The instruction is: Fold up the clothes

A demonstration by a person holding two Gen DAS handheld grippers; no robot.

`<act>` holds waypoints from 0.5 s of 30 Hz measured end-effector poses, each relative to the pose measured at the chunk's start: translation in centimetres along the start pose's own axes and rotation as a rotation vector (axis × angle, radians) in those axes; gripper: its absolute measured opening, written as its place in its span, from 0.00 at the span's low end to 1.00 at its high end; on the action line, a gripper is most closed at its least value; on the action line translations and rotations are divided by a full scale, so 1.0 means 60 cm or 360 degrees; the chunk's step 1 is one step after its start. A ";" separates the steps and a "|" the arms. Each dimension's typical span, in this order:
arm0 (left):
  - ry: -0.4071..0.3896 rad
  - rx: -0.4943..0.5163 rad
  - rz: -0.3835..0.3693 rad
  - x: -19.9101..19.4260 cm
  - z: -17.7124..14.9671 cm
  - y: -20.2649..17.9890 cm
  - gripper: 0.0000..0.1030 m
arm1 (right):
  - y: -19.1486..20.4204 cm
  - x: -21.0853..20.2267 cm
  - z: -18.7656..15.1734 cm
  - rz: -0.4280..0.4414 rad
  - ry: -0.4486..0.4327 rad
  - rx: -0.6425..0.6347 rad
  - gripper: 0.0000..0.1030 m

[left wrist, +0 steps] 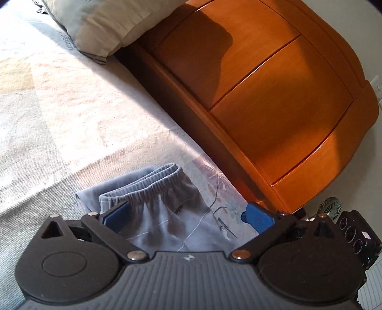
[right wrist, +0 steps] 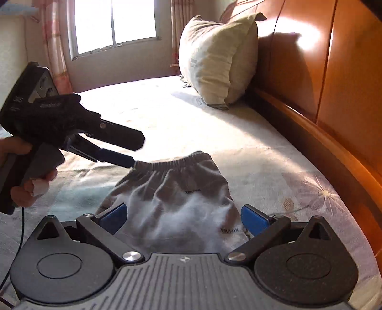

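A grey garment with an elastic waistband [left wrist: 152,183] lies bunched on the bed sheet near the headboard. It is also in the right wrist view, the garment [right wrist: 181,200] showing small dark lettering. My left gripper [left wrist: 187,214] is open, its blue pads [left wrist: 117,214] wide apart on either side of the cloth. In the right wrist view the left gripper [right wrist: 136,152], held by a hand [right wrist: 23,190], has its lower finger at the waistband's left end. My right gripper [right wrist: 183,218] is open over the garment's near edge, nothing pinched.
A wooden headboard [left wrist: 262,95] runs along the bed's right side. A beige pillow [right wrist: 214,59] leans against it farther up. The pale flowered sheet [right wrist: 310,195] spreads around the garment. A window [right wrist: 114,21] and curtains lie beyond. A small fan [left wrist: 330,206] sits past the bed corner.
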State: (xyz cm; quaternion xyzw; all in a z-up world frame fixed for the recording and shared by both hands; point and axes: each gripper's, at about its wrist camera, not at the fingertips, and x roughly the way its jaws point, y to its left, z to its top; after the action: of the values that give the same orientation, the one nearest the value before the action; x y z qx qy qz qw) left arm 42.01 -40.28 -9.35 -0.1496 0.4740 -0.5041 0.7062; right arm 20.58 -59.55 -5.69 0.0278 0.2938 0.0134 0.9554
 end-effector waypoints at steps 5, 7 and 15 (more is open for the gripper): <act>-0.0145 -0.0118 0.0030 -0.058 0.011 0.034 0.96 | 0.008 0.064 0.047 0.0098 0.0008 -0.0171 1.00; -0.0147 -0.0066 0.0069 -0.092 0.010 0.036 0.96 | 0.001 0.090 0.060 0.0150 0.0005 -0.0146 1.00; -0.0032 0.0057 0.0191 -0.155 -0.045 0.045 0.96 | -0.008 0.210 0.062 0.0199 0.0132 0.0000 1.00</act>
State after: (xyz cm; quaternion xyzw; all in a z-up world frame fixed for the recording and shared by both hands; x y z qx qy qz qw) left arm 40.95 -30.39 -7.76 -0.1131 0.4660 -0.4677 0.7425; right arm 33.07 -59.65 -9.72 0.0454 0.3309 0.0744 0.9396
